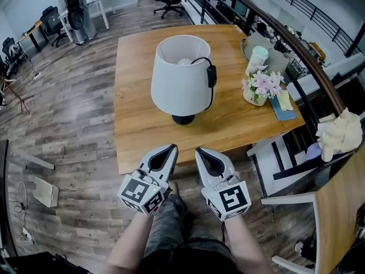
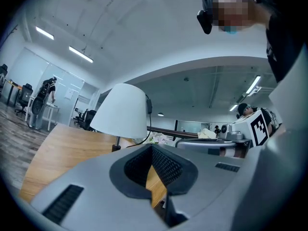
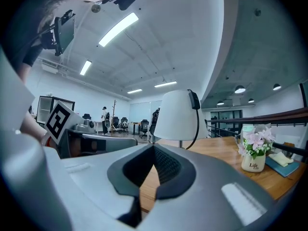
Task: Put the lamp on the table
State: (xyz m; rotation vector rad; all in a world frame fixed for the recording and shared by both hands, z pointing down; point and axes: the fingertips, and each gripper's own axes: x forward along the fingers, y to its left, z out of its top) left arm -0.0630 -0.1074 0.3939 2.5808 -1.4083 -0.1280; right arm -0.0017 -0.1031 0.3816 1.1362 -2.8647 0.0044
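Note:
A table lamp (image 1: 181,76) with a white shade, a dark base and a black cord with a switch stands upright on the wooden table (image 1: 137,124), near its middle. It also shows in the left gripper view as the lamp (image 2: 120,112) and in the right gripper view as the lamp (image 3: 177,115). Both grippers are held side by side just off the table's near edge, well short of the lamp. My left gripper (image 1: 170,149) is shut and empty. My right gripper (image 1: 199,151) is shut and empty too.
A vase of pink flowers (image 1: 259,87), a pale cup (image 1: 258,56) and a blue book (image 1: 283,105) sit at the table's right side. A white chair (image 1: 285,153) stands to the right, with a railing (image 1: 274,24) behind it. Office chairs (image 1: 51,21) stand far left.

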